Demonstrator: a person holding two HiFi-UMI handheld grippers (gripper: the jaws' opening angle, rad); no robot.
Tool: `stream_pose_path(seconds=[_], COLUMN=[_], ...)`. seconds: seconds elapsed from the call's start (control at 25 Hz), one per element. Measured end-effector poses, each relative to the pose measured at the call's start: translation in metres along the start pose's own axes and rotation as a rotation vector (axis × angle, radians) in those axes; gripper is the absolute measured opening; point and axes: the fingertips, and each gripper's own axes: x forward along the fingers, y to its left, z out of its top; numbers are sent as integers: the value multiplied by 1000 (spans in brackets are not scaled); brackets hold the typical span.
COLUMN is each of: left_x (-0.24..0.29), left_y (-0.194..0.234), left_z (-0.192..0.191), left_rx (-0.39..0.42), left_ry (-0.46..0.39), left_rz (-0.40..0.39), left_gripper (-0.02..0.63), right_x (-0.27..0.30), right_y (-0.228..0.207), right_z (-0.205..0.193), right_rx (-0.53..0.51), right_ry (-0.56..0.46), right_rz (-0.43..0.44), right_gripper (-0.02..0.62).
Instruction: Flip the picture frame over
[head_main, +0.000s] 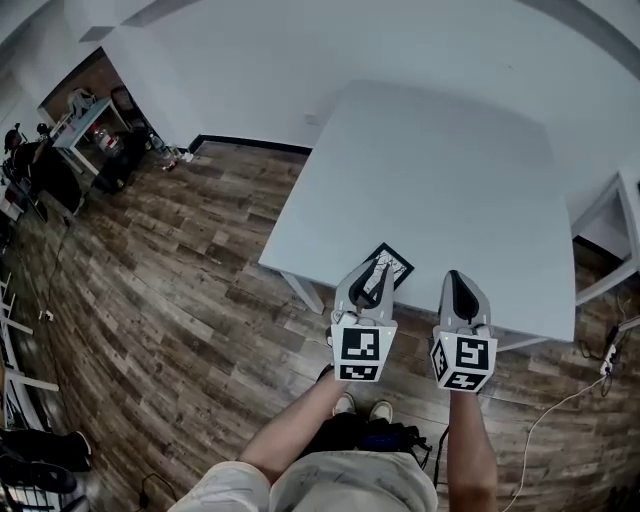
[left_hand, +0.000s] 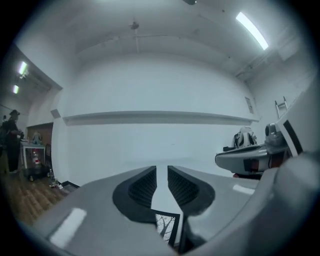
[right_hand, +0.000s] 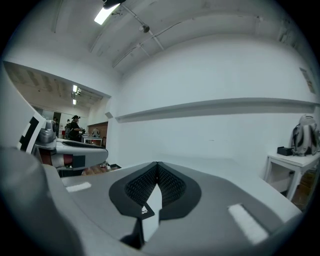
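Observation:
The picture frame, black-edged with a tree-branch picture facing up, lies flat at the near edge of the white table. My left gripper hovers over the frame and hides most of it. In the left gripper view its jaws stand a narrow gap apart with nothing between them, and the frame shows below them. My right gripper hangs just right of the frame over the table edge. Its fingertips meet, holding nothing.
A small white side table stands to the right, with a backpack on it. A power strip and cable lie on the wood floor at the right. Desks and people are far off at the left.

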Motion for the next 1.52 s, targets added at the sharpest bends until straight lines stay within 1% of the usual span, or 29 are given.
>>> stream_pose_path(seconds=[0.12, 0.16, 0.32, 0.48, 0.96, 1.52], left_x=[-3, -3, -6, -8, -8, -2], left_y=[8, 10, 10, 6, 10, 10], left_z=[16, 20, 31, 36, 31, 24], left_rx=[-35, -45, -40, -26, -27, -30], left_ry=[-37, -47, -64, -62, -38, -30], left_rz=[22, 27, 26, 25, 22, 19], left_gripper=[11, 2, 0, 0, 0, 0], right_x=[-1, -1, -4, -5, -4, -3], right_y=[-1, -3, -5, -2, 2, -1], right_z=[17, 22, 27, 31, 30, 31], right_rx=[2, 7, 18, 12, -6, -16], right_ry=[-30, -38, -49, -51, -48, -56], right_rz=[9, 10, 6, 15, 22, 4], right_gripper=[25, 25, 25, 24, 23, 21])
